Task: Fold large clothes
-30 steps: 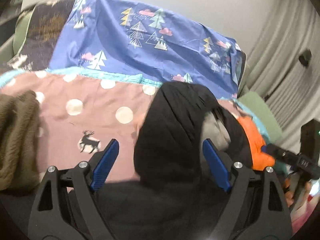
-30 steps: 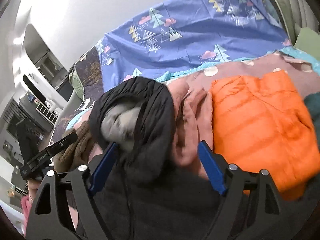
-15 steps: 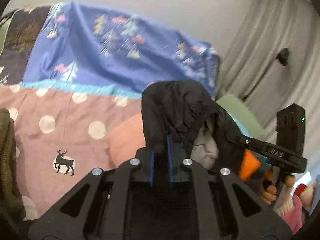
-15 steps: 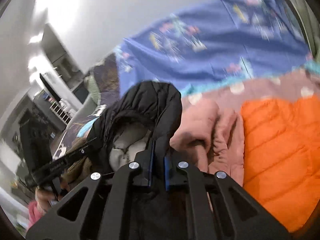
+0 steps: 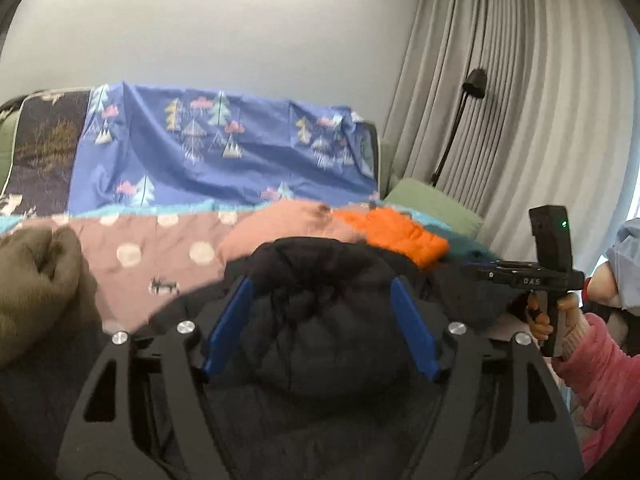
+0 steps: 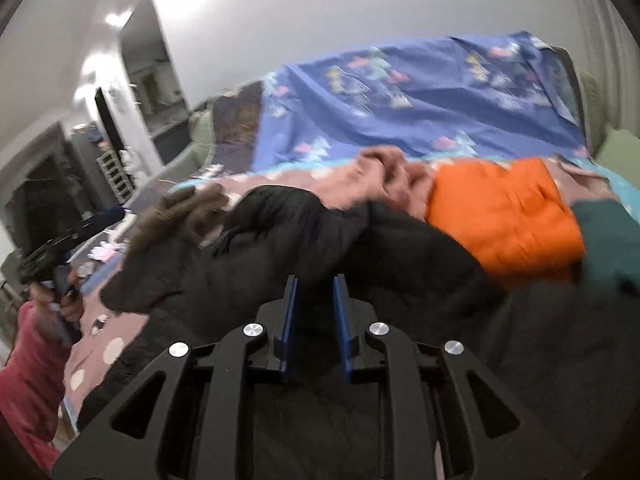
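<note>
Since the earlier frames, the black padded hooded jacket [image 5: 320,320] has been lowered from its raised position, and its hood is now laid flat on the sofa's pink dotted cover [image 5: 132,264] near the front edge. The left gripper [image 5: 320,320] has just been opening: its blue pads [image 5: 226,326] are seen well apart, on either side of the bunched hood, without pressing it. The right gripper [image 6: 314,320] has just been opening slightly; its pads [image 6: 289,320] are held close together, with black jacket fabric lying in the narrow gap, and it cannot be told whether the fabric is still pinched. The right-wrist view is blurred. Beyond the jacket, toward the sofa's back, a salmon-pink garment [image 6: 384,184] and an orange quilted jacket [image 6: 504,216] are laid side by side. A brown fleecy garment [image 5: 36,280] is seen at the left end of the seat. The backrest is draped with a blue sheet printed with trees [image 5: 224,152]. A pink sleeve [image 5: 596,376] is seen at the right.
</note>
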The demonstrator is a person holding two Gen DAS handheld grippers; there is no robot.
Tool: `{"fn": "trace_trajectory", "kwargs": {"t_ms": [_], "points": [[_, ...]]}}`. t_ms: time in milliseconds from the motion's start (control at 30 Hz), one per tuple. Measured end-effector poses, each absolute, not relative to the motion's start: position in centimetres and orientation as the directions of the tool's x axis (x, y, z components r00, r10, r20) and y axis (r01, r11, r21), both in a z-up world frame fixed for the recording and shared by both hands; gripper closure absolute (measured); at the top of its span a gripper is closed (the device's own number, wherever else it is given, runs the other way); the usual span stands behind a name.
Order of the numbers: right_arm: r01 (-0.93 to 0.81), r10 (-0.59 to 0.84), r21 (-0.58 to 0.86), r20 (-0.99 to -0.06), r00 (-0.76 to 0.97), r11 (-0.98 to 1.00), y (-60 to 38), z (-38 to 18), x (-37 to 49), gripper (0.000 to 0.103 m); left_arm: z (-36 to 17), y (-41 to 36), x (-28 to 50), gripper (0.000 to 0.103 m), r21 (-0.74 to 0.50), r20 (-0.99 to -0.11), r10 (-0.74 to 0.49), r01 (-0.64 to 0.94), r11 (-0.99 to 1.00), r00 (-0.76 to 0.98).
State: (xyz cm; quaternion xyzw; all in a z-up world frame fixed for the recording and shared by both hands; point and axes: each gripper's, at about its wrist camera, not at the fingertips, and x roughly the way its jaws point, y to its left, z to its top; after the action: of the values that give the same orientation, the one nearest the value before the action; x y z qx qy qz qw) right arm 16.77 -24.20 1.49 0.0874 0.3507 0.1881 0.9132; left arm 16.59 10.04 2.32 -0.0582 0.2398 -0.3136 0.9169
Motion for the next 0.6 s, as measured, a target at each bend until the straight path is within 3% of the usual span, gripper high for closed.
{"fn": "trace_trajectory", "kwargs": {"t_ms": [33,167,267,333,400,433,600], "points": [[-0.265,0.405,0.310,-0.617,0.675,0.913,-23.6,1.0,17.1,0.084,1.7,9.6,17.1,0.032,-0.263,-0.424,-0.600,0.541,0.799,0.679],[-0.261,0.458,0.385,-0.621,0.636,0.885,-19.7,-0.8,18.9,0.084,-3.3,5.3,20.0,0.056,-0.293,-0.569,-0.571,0.503,0.813,0.592],[-0.259,0.416,0.328,-0.653,0.633,0.908,-16.7,-3.6,20.5,0.084,-9.5,1.8,23.3,0.057,-0.286,-0.707,-0.498,0.442,0.850,0.502],[-0.197,0.377,0.323,-0.734,0.565,0.926,-15.8,-7.7,22.4,0.084,-13.6,0.6,24.4,0.058,-0.284,-0.769,-0.459,0.405,0.869,0.446],[-0.126,0.322,0.298,-0.819,0.475,0.946,-15.6,-11.7,23.3,0.084,-14.8,0.4,24.1,0.057,-0.277,-0.765,-0.452,0.400,0.873,0.458],[-0.122,0.325,0.304,-0.818,0.474,0.945,-15.9,-12.9,23.2,0.086,-14.6,0.5,23.8,0.057,-0.285,-0.759,-0.465,0.410,0.866,0.455],[-0.174,0.309,0.255,-0.779,0.546,0.951,-16.1,-9.0,21.2,0.084,-10.9,2.9,21.4,0.051,-0.306,-0.709,-0.506,0.431,0.849,0.492]]}}
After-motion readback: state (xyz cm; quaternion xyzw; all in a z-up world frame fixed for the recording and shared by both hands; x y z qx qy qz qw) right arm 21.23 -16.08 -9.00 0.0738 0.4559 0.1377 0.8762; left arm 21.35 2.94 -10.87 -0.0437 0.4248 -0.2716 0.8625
